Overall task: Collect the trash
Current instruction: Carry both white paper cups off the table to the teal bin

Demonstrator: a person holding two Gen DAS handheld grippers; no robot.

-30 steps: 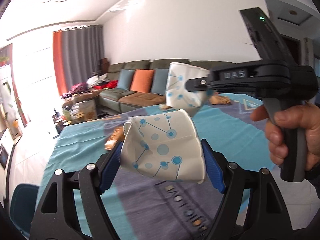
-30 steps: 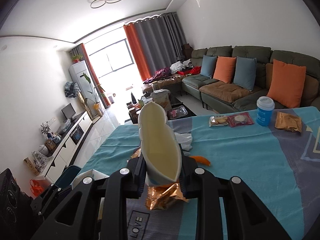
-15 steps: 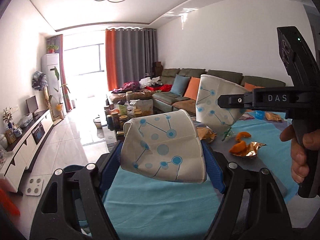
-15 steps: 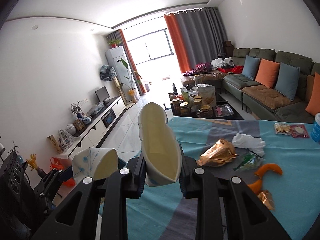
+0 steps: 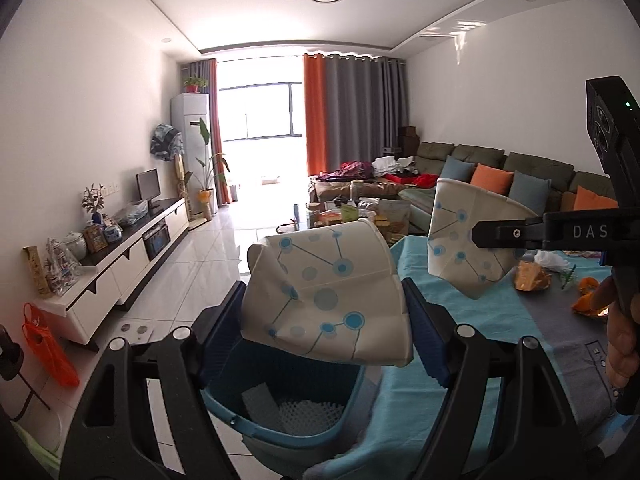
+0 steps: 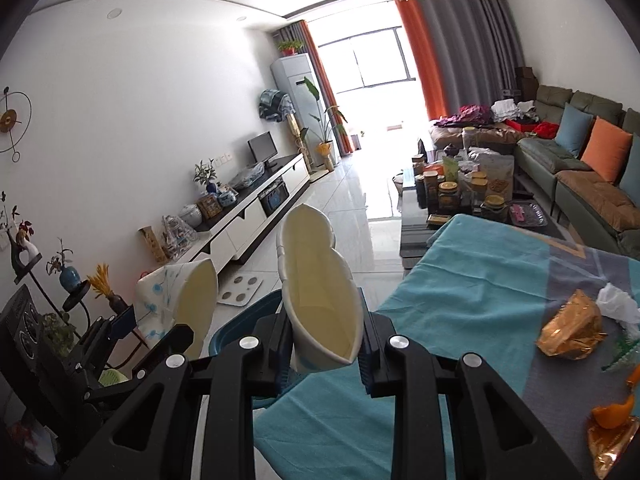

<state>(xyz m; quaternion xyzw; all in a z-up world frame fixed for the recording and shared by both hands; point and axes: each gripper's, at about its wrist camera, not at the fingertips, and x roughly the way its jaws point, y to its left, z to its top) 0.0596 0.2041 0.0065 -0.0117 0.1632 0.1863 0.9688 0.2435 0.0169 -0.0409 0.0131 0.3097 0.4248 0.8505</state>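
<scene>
— Left wrist view: what has the left gripper (image 5: 326, 308) got?
— A flattened paper cup (image 5: 326, 294), pinched between its blue pads, fingers closed on its sides, above the blue bin (image 5: 280, 396) at the table's (image 5: 472, 320) edge.
— And the right gripper (image 6: 322, 340)?
— Its fingers are clamped tight on a second crushed cup (image 6: 316, 284), mouth facing the camera. Wrappers (image 6: 570, 330) and orange peel (image 6: 612, 414) lie on the cloth.

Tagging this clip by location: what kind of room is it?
A home living room, most likely: a long sofa with cushions, a low TV cabinet along the wall, and floor-length curtains at a big window.
</scene>
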